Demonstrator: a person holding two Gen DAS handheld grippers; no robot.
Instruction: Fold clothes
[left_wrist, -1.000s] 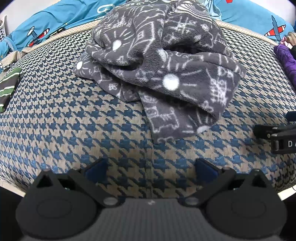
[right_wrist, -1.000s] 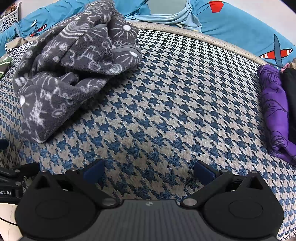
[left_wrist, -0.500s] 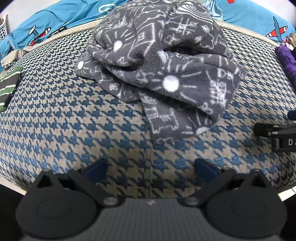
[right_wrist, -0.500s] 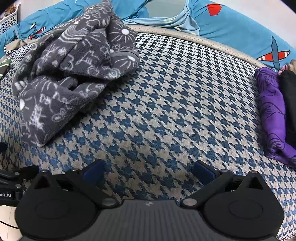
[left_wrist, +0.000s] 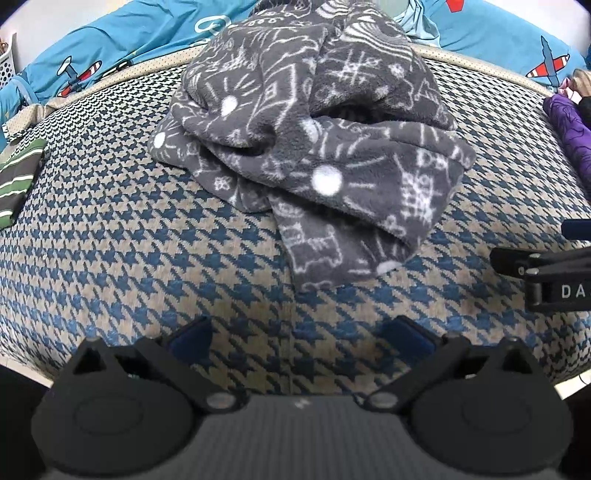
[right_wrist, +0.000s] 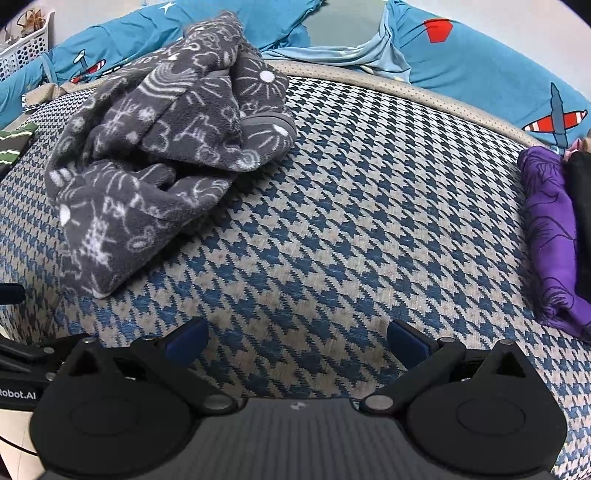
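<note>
Far to the left of the left claw (left_wrist: 295, 334), a green striped cloth (left_wrist: 16, 184) lies at the edge of the houndstooth blanket (left_wrist: 110, 240). The left claw hovers low over this blanket with its blue-padded fingers (left_wrist: 188, 332) spread wide apart and holding nothing. Straight ahead of it, a short way beyond the fingertips, sits the grey fleece garment (left_wrist: 314, 140), crumpled in a heap with white doodle patterns; its nearest flap points toward the claw but does not touch it. Behind the heap runs blue bedding (left_wrist: 110, 48) printed with aeroplanes.

The right claw (right_wrist: 295, 338) is just to the right of the left one, and its black body shows at the left view's right edge. Its fingers are likewise spread wide and empty above bare blanket. From here the fleece lies ahead and to the left, apart from the claw. Well to the right of this claw, a folded purple garment (right_wrist: 550, 236) rests on the blanket, with something black (right_wrist: 581, 214) touching its far side.
</note>
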